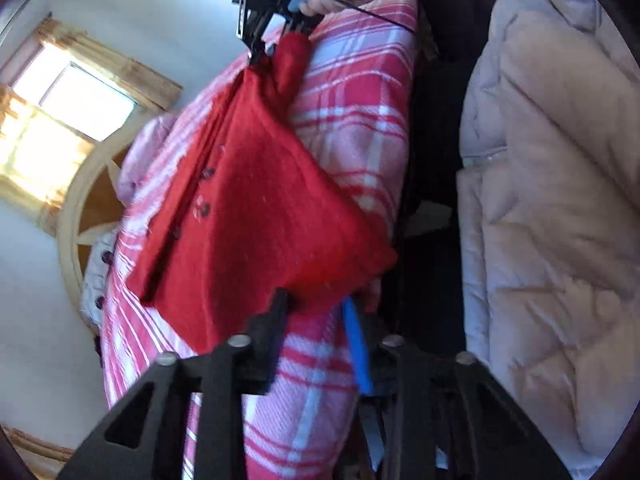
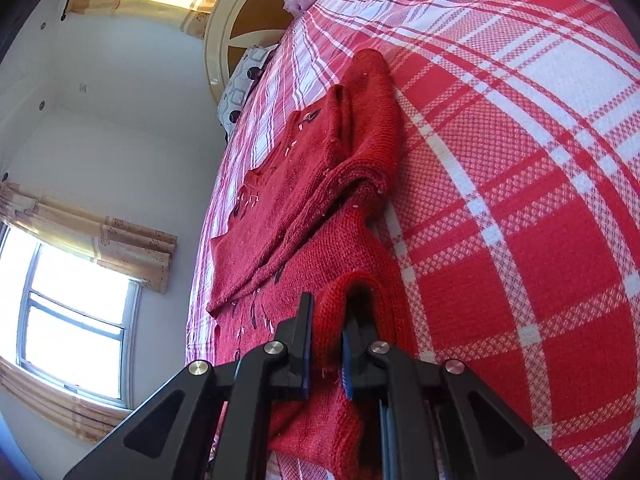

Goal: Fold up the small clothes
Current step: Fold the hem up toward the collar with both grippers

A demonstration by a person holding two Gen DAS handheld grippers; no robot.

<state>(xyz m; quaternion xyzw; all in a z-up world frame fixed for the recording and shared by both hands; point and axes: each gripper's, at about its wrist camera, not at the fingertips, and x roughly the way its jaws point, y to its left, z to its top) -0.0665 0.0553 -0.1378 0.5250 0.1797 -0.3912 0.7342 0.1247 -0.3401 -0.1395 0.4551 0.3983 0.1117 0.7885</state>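
A small red knitted sweater (image 1: 256, 208) with dark embroidery hangs stretched over the red-and-white plaid bedspread (image 1: 360, 112). My left gripper (image 1: 316, 308) is shut on its near edge. In the left wrist view my right gripper (image 1: 272, 46), held by a hand, pinches the far corner. In the right wrist view my right gripper (image 2: 326, 320) is shut on a fold of the sweater (image 2: 312, 184). The rest lies partly folded on the bedspread (image 2: 520, 160), one sleeve stretched away.
A round cream-and-brown headboard (image 2: 224, 12) and pillows (image 2: 240, 88) stand at the far end of the bed. Curtained windows (image 2: 72, 320) are in the white wall. A pale quilted jacket (image 1: 552, 200) fills the right of the left wrist view.
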